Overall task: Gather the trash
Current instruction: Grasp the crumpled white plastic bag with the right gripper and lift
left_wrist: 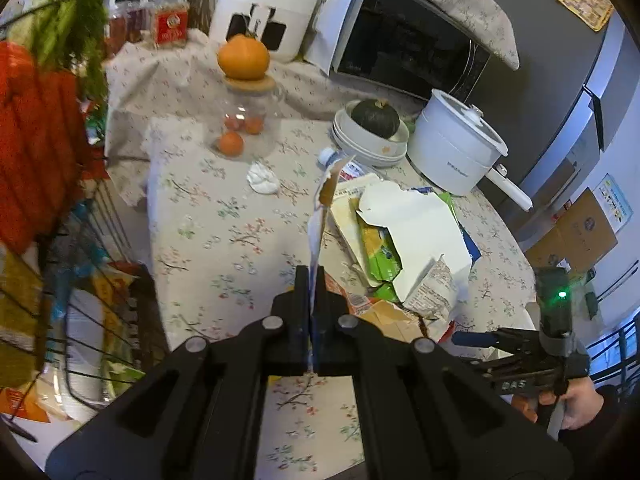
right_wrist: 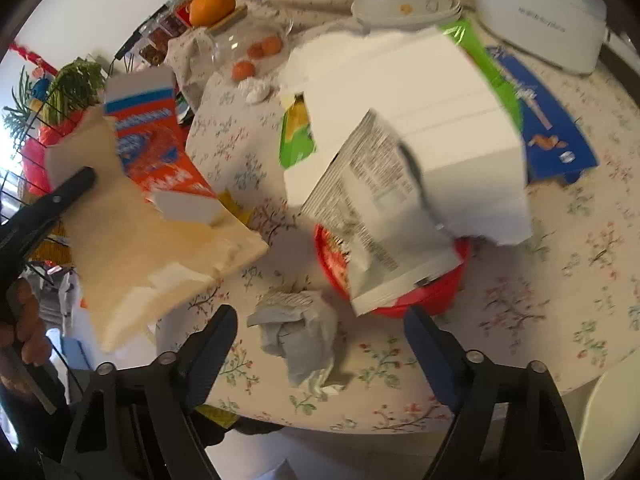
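Beside piled cartons (right_wrist: 404,128), left tool (left_wrist: 312,280) pinches flattened carton (right_wrist: 132,216); right tool (right_wrist: 320,332) gapes over crumpled paper (right_wrist: 298,332).

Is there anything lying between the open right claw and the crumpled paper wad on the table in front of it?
Nothing visible does. The wad lies on bare tablecloth between the right claw's spread fingers. The red bowl and torn cartons sit beyond it.

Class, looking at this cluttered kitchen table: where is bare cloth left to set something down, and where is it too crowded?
Bare tablecloth lies between the glass jar, the crumpled tissue and the table's left edge. The near right edge is free too. It is crowded around the torn white box, green packet and red bowl.
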`<state>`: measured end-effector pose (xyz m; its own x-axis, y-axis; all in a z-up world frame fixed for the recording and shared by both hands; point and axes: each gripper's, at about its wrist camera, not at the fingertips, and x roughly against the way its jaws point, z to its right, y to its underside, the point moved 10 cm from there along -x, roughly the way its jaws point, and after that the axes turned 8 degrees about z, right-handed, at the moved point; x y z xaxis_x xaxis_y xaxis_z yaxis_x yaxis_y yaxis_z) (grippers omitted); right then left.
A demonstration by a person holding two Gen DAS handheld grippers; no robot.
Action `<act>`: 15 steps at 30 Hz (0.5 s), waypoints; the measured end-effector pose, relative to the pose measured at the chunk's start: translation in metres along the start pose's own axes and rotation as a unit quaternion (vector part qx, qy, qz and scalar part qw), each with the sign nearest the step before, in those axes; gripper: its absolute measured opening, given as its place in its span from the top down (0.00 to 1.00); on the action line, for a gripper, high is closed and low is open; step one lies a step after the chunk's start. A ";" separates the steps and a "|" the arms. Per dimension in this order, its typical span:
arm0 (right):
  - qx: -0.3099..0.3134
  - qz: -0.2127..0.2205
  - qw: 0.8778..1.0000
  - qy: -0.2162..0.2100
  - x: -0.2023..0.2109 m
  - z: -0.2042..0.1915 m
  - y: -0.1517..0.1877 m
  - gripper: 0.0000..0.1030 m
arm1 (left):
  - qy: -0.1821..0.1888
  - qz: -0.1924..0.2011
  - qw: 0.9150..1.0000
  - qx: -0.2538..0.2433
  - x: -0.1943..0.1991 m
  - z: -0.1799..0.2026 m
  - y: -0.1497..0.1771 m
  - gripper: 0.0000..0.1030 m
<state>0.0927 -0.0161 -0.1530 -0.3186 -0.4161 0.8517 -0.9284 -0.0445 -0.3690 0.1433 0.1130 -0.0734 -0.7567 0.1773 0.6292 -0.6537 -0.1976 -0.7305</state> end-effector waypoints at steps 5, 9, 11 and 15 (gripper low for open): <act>-0.001 -0.020 1.000 -0.003 -0.017 -0.004 0.006 0.32 | -0.014 0.016 1.000 0.002 0.010 -0.013 -0.002 0.99; 0.001 -0.031 1.000 -0.003 -0.028 -0.006 0.010 0.45 | -0.016 0.019 1.000 0.004 0.011 -0.016 -0.002 0.99; -0.001 -0.032 0.999 -0.012 -0.028 -0.009 0.013 0.53 | -0.016 0.019 1.000 0.003 0.011 -0.017 -0.002 0.99; -0.005 -0.027 0.999 -0.037 -0.018 -0.014 0.014 0.55 | -0.013 0.028 1.000 -0.006 0.015 -0.011 -0.003 0.99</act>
<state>0.0821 0.0036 -0.1681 -0.2537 -0.4801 0.8398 -0.9455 -0.0600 -0.3200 0.1340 0.1273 -0.0649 -0.7917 0.1413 0.5943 -0.6108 -0.1951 -0.7674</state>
